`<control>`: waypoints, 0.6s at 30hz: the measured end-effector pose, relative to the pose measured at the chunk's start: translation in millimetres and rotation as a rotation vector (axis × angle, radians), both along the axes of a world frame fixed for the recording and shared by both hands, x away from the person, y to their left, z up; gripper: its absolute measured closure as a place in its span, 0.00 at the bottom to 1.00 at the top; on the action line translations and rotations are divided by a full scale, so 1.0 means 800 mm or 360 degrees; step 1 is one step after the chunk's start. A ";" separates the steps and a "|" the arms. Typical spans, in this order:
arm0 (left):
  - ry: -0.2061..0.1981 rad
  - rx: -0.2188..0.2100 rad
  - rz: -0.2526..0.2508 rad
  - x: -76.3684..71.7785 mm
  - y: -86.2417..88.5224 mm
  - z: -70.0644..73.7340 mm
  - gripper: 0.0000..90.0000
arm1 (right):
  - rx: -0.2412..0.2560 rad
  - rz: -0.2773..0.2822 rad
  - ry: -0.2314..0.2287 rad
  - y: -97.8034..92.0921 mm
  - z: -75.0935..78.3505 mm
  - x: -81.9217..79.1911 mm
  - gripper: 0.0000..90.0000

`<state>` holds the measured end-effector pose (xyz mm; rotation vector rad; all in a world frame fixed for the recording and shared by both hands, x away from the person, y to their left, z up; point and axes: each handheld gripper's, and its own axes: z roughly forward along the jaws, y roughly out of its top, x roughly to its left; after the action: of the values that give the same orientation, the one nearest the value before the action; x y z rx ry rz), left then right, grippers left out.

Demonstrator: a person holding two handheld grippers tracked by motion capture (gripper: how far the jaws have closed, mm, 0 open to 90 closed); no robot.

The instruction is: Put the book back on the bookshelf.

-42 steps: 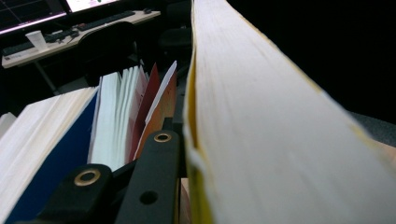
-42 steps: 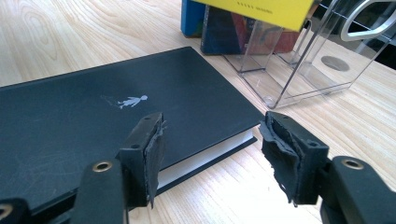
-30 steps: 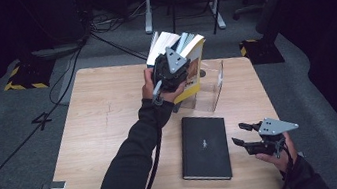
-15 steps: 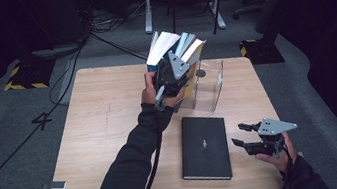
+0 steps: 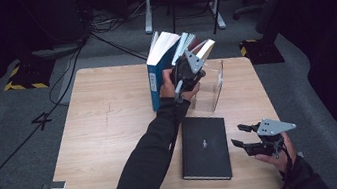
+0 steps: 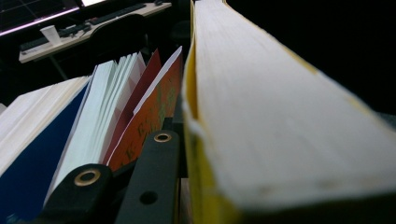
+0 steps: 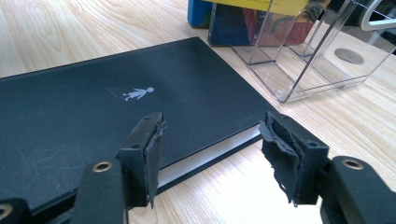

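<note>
A: The high view looks forward and down on the whole table.

B: The left gripper view sits jammed against the upright books. The right gripper view, low, faces the black book just ahead; the high view shares it.

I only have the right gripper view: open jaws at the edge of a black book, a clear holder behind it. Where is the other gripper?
Observer: In the high view the left gripper is up among the standing books at the far side of the table.
Operator: What sits next to its jaws?
Observer: The left gripper view shows a thick yellow book just right of them and an orange book on the other side. I cannot tell whether they clamp anything.
Operator: And where on the table is my gripper?
Observer: The high view puts the right gripper near the table's near right corner, to the right of the black book.
</note>
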<state>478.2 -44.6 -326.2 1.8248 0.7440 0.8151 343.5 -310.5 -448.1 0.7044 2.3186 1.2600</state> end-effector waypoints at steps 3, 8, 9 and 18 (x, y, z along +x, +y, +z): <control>0.0012 -0.0037 0.0019 0.008 -0.002 -0.004 0.83 | 0.0002 0.0002 -0.0004 -0.001 0.000 0.000 0.45; 0.0055 -0.0191 0.0065 0.021 0.003 -0.016 0.83 | 0.0012 -0.0005 -0.0004 -0.004 0.000 0.001 0.45; 0.0056 -0.0206 0.0075 0.021 0.003 -0.018 0.83 | 0.0016 -0.0006 -0.0003 -0.005 0.000 0.001 0.45; 0.0006 -0.0348 0.0094 0.022 0.004 -0.046 0.83 | -0.0002 0.0011 0.0004 -0.001 -0.001 0.001 0.45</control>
<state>495.6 -41.7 -363.0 1.6161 0.8589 0.7381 343.9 -311.4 -448.9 0.6985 2.3254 1.2609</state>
